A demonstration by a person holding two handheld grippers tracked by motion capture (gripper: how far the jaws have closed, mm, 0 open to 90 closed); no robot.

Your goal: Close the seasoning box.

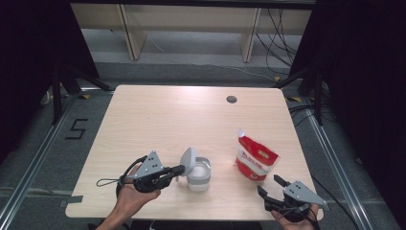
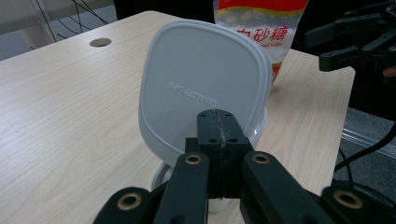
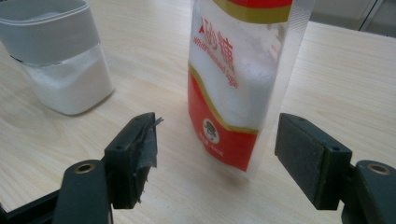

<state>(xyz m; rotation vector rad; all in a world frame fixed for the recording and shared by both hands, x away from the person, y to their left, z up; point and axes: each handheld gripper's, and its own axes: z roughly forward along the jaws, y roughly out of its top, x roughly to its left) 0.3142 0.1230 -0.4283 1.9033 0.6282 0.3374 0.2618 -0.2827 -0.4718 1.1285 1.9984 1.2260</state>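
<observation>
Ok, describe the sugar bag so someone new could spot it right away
On the wooden table, look at the near right part, just ahead of the open right gripper. The sugar bag stands there, right of the white container; it alone is a red-and-clear pouch with a spout.

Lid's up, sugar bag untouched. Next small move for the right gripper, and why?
Probably ease the right gripper forward and close on the sugar pouch: its jaws stand open either side of it, and the left gripper holds the container lid up.

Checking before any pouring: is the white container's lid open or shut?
Open. The lid stands tilted up beside the container, pinched by the left tongs.
</observation>
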